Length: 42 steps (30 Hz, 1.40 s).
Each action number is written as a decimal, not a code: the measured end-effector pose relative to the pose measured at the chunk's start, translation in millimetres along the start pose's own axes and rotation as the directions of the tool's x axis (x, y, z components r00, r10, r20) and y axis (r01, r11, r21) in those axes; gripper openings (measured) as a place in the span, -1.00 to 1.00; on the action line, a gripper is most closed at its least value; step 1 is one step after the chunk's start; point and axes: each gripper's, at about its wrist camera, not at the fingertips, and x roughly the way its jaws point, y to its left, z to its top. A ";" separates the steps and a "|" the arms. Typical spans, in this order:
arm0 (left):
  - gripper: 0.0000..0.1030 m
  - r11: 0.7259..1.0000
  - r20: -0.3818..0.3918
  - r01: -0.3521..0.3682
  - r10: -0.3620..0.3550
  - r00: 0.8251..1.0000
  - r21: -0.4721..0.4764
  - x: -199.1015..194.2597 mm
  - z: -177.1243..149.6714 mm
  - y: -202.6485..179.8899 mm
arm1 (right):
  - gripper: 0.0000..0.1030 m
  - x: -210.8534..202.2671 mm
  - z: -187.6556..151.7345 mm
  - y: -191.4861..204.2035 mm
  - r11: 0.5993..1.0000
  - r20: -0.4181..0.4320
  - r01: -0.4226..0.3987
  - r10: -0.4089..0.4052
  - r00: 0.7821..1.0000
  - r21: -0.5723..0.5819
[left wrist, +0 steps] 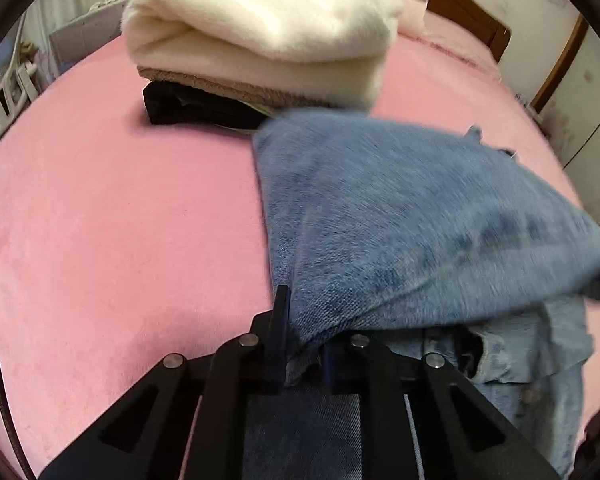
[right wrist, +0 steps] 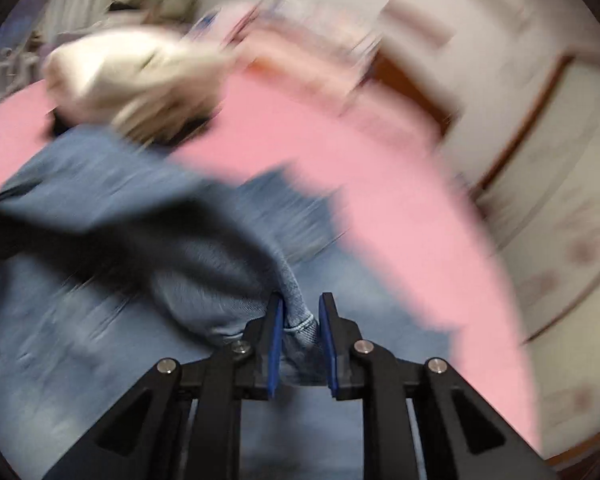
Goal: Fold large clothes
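A blue denim garment (left wrist: 412, 216) lies on the pink bed (left wrist: 120, 220), its upper layer lifted and stretched between both grippers. My left gripper (left wrist: 306, 332) is shut on a denim edge; the cloth drapes over and hides its right finger. A lighter denim layer with a button (left wrist: 536, 392) lies underneath at the right. In the blurred right wrist view my right gripper (right wrist: 302, 328) is shut on a hemmed fold of the denim garment (right wrist: 148, 216), with its blue pads (right wrist: 275, 344) pressing the cloth from both sides.
A stack of folded clothes stands at the back of the bed: a cream fleece (left wrist: 260, 36) on top, a pinkish layer and a black garment (left wrist: 196, 108) below. A wooden headboard (left wrist: 472, 12) and pink bedding are behind. White furniture (left wrist: 4, 92) stands at the left.
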 end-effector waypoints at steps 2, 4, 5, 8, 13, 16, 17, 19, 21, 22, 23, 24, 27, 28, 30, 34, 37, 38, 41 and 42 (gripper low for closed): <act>-0.77 0.998 -0.006 0.067 -0.067 0.998 0.018 -1.8 -6.2 -0.4 | -0.43 0.2 -10.7 -5.3 0.995 0.015 0.101 -0.100 0.995 -0.019; -0.77 0.996 0.000 0.035 -0.036 0.999 0.077 -2.1 -16.4 -6.9 | 0.08 17.7 -31.3 -4.2 0.990 -0.091 0.128 -0.134 0.987 -0.062; -0.77 0.995 -0.005 0.026 -0.026 1.000 0.101 -1.2 -21.1 -9.8 | 0.19 29.4 -47.3 -4.0 0.993 -0.176 0.089 -0.101 0.979 -0.076; -0.77 0.992 -0.026 0.027 -0.024 0.999 0.124 1.3 -32.3 -11.8 | 0.19 43.3 -87.2 -13.7 0.997 -0.357 -0.062 0.075 0.931 0.047; -0.73 0.993 -0.050 0.069 -0.065 0.997 0.098 -2.7 -32.4 -3.2 | 0.19 31.0 -108.4 -46.7 0.949 -0.381 -0.124 0.233 0.895 0.290; -0.64 0.991 -0.064 0.092 -0.086 0.994 0.096 -8.5 -32.6 -0.8 | 0.19 22.8 -107.2 -67.9 0.888 -0.353 -0.148 0.319 0.880 0.435; -0.60 0.990 -0.066 0.102 -0.096 0.993 0.094 -11.9 -33.3 -0.1 | 0.20 22.4 -108.6 -80.2 0.846 -0.331 -0.161 0.364 0.871 0.508; -0.52 0.988 -0.063 0.131 -0.127 0.990 0.080 -20.3 -36.6 1.8 | 0.23 24.3 -109.5 -92.0 0.768 -0.288 -0.191 0.441 0.850 0.611; -0.52 0.985 -0.049 0.159 -0.156 0.987 0.064 -29.3 -38.8 4.2 | 0.23 30.3 -109.8 -99.1 0.689 -0.246 -0.216 0.505 0.827 0.692; -0.52 0.985 -0.040 0.161 -0.159 0.986 0.057 -33.1 -40.0 5.0 | 0.23 34.6 -107.3 -98.9 0.657 -0.227 -0.225 0.529 0.818 0.719; -0.52 0.986 -0.030 0.161 -0.160 0.987 0.046 -36.2 -40.3 6.3 | 0.23 40.2 -107.3 -99.6 0.620 -0.208 -0.233 0.554 0.806 0.749; -0.52 0.985 -0.021 0.168 -0.168 0.986 0.034 -38.8 -39.8 7.6 | 0.23 47.2 -107.7 -98.9 0.591 -0.201 -0.232 0.574 0.794 0.772; -0.52 0.983 -0.004 0.183 -0.183 0.983 -0.004 -42.6 -35.0 11.3 | 0.23 65.5 -108.0 -90.5 0.580 -0.223 -0.203 0.578 0.785 0.789; -0.52 0.983 -0.006 0.184 -0.184 0.983 -0.010 -41.6 -32.8 10.7 | 0.23 73.9 -109.1 -87.2 0.587 -0.239 -0.191 0.574 0.783 0.787; -0.52 0.982 -0.005 0.188 -0.189 0.982 -0.021 -39.1 -26.5 7.0 | 0.22 83.8 -110.3 -80.2 0.598 -0.256 -0.185 0.574 0.777 0.779; -0.52 0.981 0.027 0.195 -0.195 0.980 0.011 -36.3 -14.1 -12.5 | -0.37 90.3 -110.0 -63.7 0.660 -0.304 -0.198 0.564 0.768 0.725; -0.52 0.974 0.021 0.221 -0.222 0.975 0.041 -30.3 -8.2 -29.0 | -0.77 83.4 -106.8 -60.2 0.734 -0.342 -0.178 0.498 0.797 0.655; -0.52 0.974 0.012 0.221 -0.222 0.975 0.054 -25.7 -6.8 -35.1 | -0.78 81.8 -106.9 -61.9 0.727 -0.333 -0.187 0.507 0.795 0.661; -0.52 0.980 -0.019 0.187 -0.187 0.982 0.070 -11.4 -8.5 -43.8 | -0.79 80.2 -107.6 -67.4 0.710 -0.315 -0.198 0.521 0.793 0.676; -0.52 0.982 -0.026 0.179 -0.178 0.984 0.067 -7.1 -10.4 -43.0 | -0.79 79.7 -107.6 -68.0 0.708 -0.313 -0.200 0.523 0.793 0.677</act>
